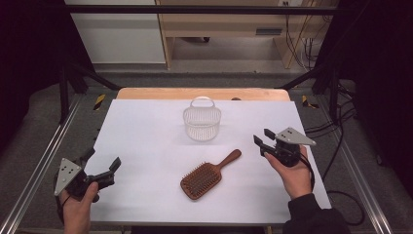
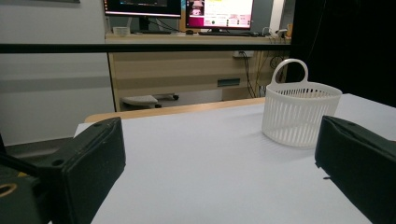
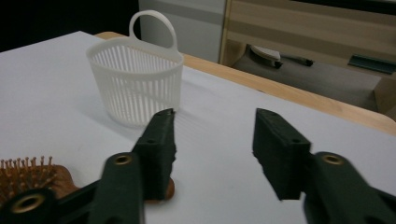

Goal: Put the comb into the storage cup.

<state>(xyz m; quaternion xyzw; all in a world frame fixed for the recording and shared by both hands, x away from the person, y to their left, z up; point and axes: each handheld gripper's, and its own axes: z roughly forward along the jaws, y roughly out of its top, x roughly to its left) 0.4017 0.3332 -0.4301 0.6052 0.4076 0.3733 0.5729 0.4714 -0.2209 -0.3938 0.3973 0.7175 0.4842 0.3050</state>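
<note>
Your left gripper (image 1: 102,171) sits at the near left corner of the white desk (image 1: 146,141). Its two fingers (image 2: 88,163) are spread wide apart, released. Nothing is between them, and they touch nothing. In the left gripper view you look between them across bare desk toward the basket (image 2: 299,114), which is well apart from them.

The wooden hairbrush (image 1: 207,175) lies flat on the desk near the front middle. Its bristles face up. Its handle points up and to the right, toward your right gripper.

The white basket (image 1: 201,122) stands upright farther back, near the middle of the desk. It has thin slats all around and a loop handle at its far side. Looking down from the high view, you see nothing inside it.

Your right gripper (image 1: 262,139) is held just past the tip of the brush handle, on the right side of the desk. Its fingers (image 3: 161,144) are about half open. They grasp nothing. In the right gripper view the brush (image 3: 32,179) lies low at the left, beside the left finger, and the gap between the fingers shows bare desk.
</note>
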